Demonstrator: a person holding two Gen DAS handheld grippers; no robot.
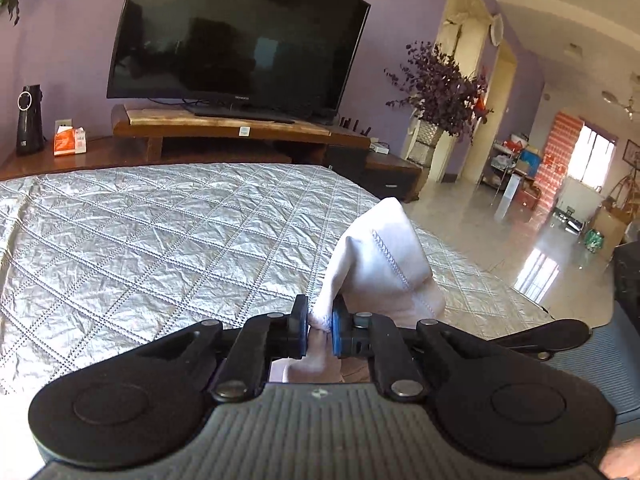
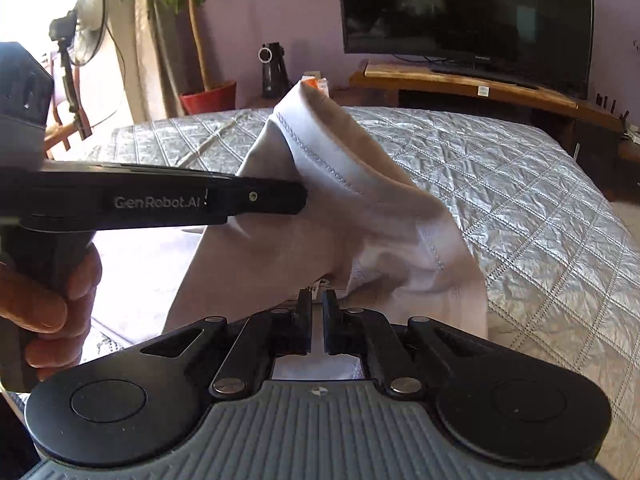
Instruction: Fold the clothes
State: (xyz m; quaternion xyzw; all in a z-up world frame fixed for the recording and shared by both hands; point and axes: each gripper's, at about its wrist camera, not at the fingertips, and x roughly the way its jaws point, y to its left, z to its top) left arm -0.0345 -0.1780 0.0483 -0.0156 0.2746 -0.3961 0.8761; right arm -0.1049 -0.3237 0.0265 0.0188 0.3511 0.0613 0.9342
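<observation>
Left wrist view shows our left tool [image 1: 320, 322] pinched tight on the white garment [image 1: 380, 264] above the quilted bed [image 1: 140, 232] — our right tool [image 2: 317, 304], nearly closed, nips its lower edge.

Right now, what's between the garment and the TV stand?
Only bare quilt, in the left wrist view: it runs from the white garment to the TV stand.

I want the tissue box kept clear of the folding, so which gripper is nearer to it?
Left. The left gripper holds the white garment up on the side where the tissue box sits on the wooden bench; the right gripper grips the garment lower, farther from it.
</observation>
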